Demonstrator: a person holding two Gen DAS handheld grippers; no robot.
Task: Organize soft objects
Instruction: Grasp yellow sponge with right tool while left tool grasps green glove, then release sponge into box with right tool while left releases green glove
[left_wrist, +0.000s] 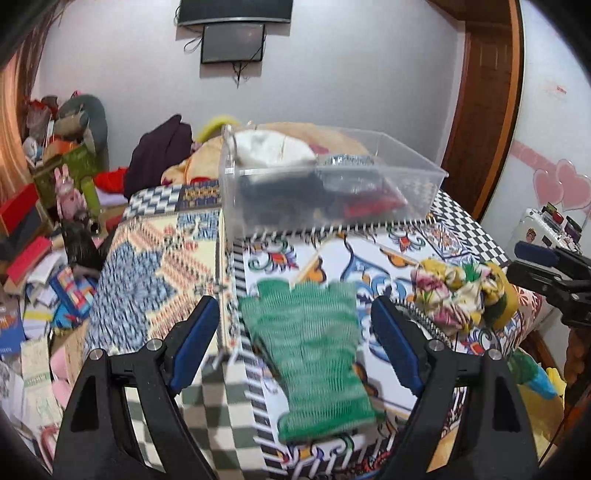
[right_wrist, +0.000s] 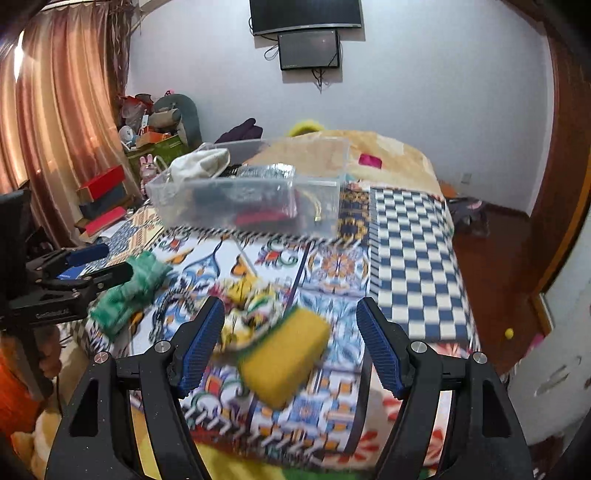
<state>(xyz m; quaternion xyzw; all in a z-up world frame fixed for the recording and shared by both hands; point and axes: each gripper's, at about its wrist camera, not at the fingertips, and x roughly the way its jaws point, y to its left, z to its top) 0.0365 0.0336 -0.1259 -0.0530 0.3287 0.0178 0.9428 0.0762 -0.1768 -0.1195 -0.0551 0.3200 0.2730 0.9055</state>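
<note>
A green mesh glove (left_wrist: 310, 354), a floral cloth (left_wrist: 447, 299) and a yellow sponge (right_wrist: 284, 362) are still lying on the patterned bedspread (right_wrist: 413, 236), near the clear bin (left_wrist: 332, 184) already holding several soft items. The left gripper (left_wrist: 295, 332) is straddling the glove with jaws spread; the right gripper (right_wrist: 291, 336) is framing the sponge, also spread, so I judge roughly three pieces are waiting.

Bed (left_wrist: 436, 240) covered with patterned tile-print and checkered cloths; lying directly on top: green mesh glove (left_wrist: 314, 354) near the front; floral fabric bundle (left_wrist: 447, 295) touching a yellow sponge (right_wrist: 284, 362); clear plastic bin (left_wrist: 325, 184) of soft items farther back.
</note>
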